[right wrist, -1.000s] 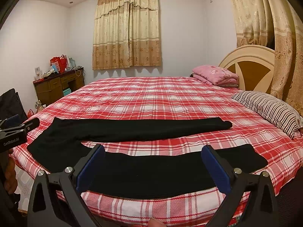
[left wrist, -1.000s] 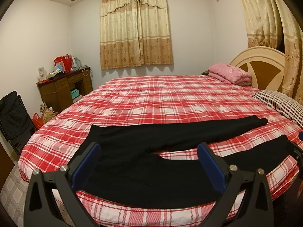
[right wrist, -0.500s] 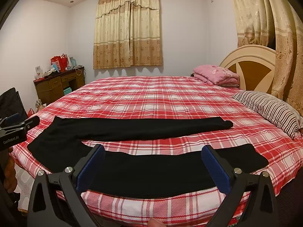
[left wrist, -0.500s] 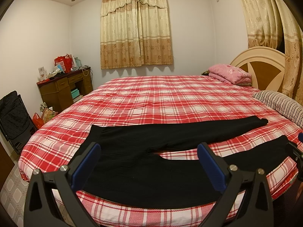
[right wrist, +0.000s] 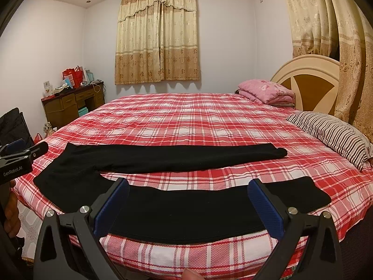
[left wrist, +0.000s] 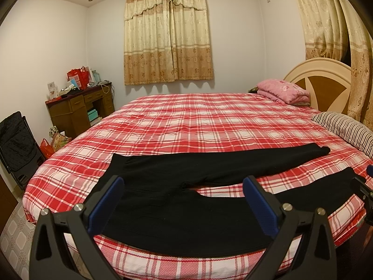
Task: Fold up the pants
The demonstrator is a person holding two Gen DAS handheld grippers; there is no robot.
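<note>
almost nothing different from a second ago: same framing in both wrist views, only the faintest drift of the cameras, same lie of the cloth, same wide spread of both tools.

left gripper (left wrist: 183, 201) held spread wide above the near edge of the bed (left wrist: 209, 121), blue pads (left wrist: 106, 201) well apart, nothing between them, no contact with the fabric. right gripper (right wrist: 188, 206) likewise spread wide, blue pads (right wrist: 265, 210) clear of the cloth, pinching nothing. seen also from the right wrist view: the left gripper at the far left edge, with part of a hand (right wrist: 10, 210) below it.

black pants (left wrist: 186, 200) laid flat on the red plaid bedcover, close to the near edge, waist toward the left, legs toward the right. legs parted in a narrow v from the crotch: far leg (right wrist: 186, 157) long, straight and smooth, ending in a cuff short of the striped pillow (right wrist: 333, 135); near leg (right wrist: 198, 212) along the rim of the mattress, its lower edge just over the curve of the side. plaid showing in the gap between the two legs. no fold made yet; fabric mostly smooth, matte, without visible detail.
</note>
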